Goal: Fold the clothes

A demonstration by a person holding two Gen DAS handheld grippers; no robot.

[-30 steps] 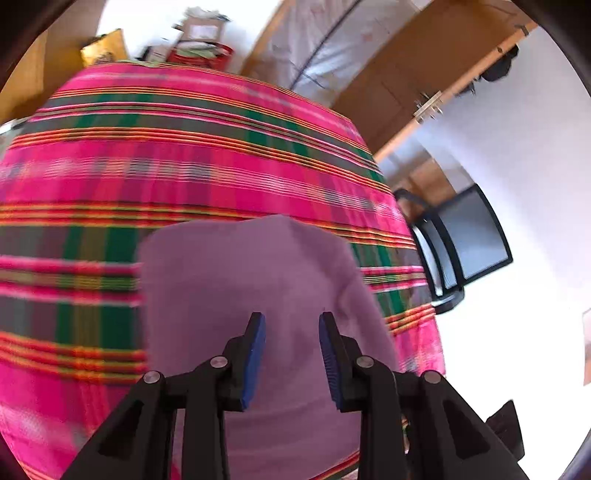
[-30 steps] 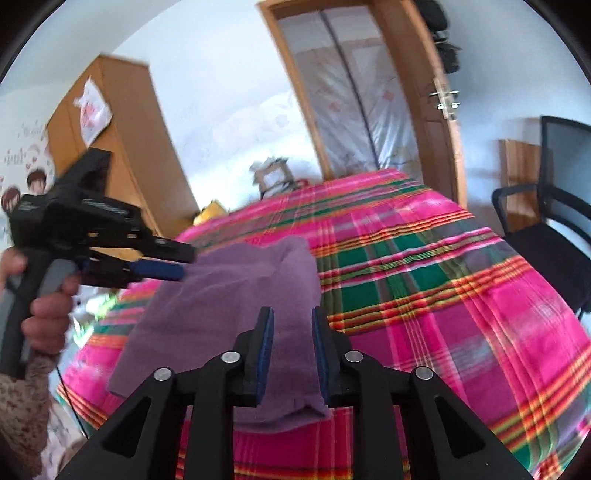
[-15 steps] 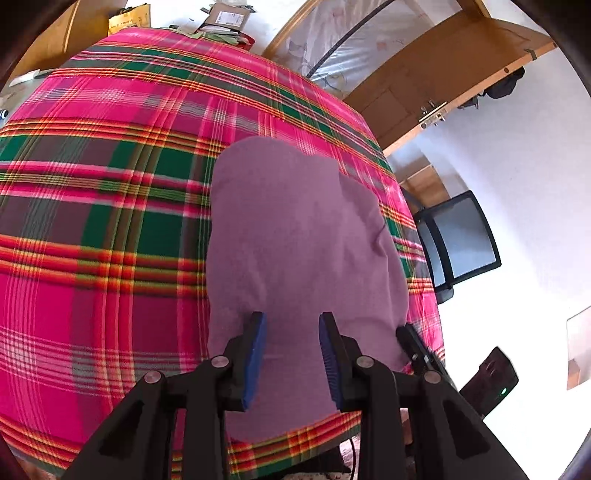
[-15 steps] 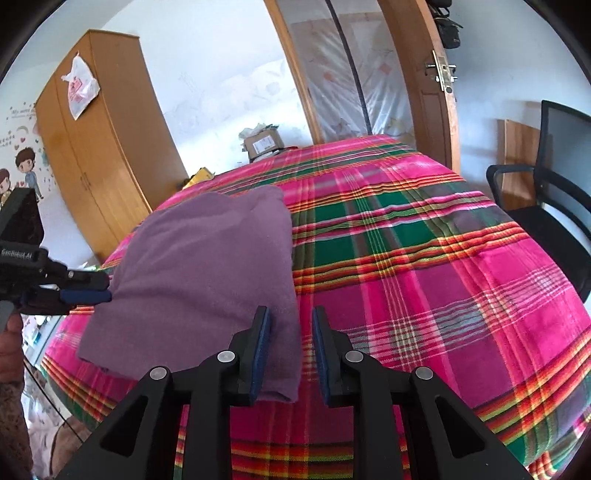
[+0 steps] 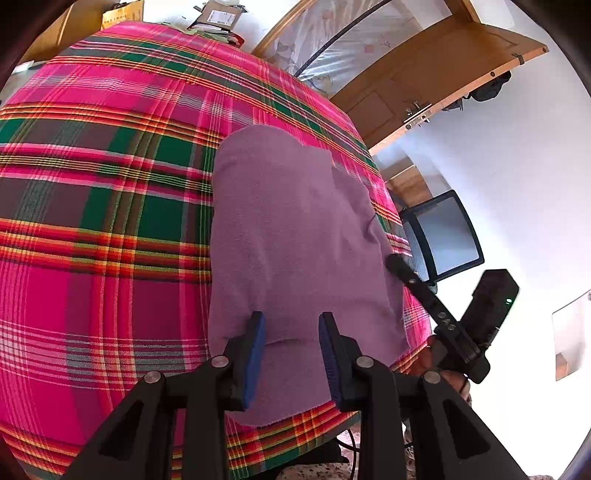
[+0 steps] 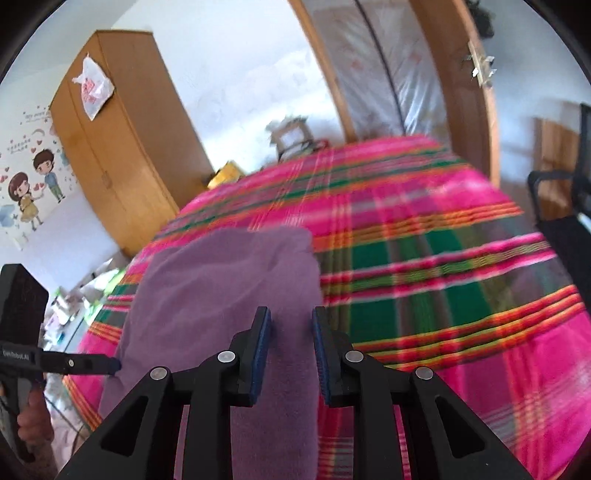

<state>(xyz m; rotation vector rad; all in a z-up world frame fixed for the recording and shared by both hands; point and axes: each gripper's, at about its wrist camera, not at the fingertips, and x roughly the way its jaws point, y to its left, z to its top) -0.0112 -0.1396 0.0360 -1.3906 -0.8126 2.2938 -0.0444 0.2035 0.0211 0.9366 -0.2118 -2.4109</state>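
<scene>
Wardrobe [image 6: 122, 147]: wooden, far left in right wrist view, white plastic bag [image 6: 92, 86] hanging on its top corner; cartoon stickers on wall beside it.
Left hand-held gripper [image 5: 291, 350]: jaws apart, nothing pinched; hovers at near edge of purple garment [image 5: 295, 236], blue pads [image 5: 255, 354] just above the fabric, whether they touch it cannot tell. Also seen at left edge of right wrist view, tip at garment's left edge, person's hand [image 6: 35, 417] on its grip.
Purple garment: folded, lies flat on bed [image 5: 96, 221], near the bed's front edge, long axis running away from cameras; a hem line shows close to near end.
Bed: covered in pink, green and orange plaid blanket; boxes [image 5: 218, 16] past its far end.
Right hand-held gripper [image 6: 290, 350]: jaws narrowly apart, have just been closing; garment's right part lies under and between them, not visibly clamped. Picture blurred here. In left wrist view it reaches in from right, tip at garment's right edge.
Door [image 5: 424, 85]: wooden, open, right of bed.
Office chair [image 5: 443, 236]: black mesh, far right, beside bed.
</scene>
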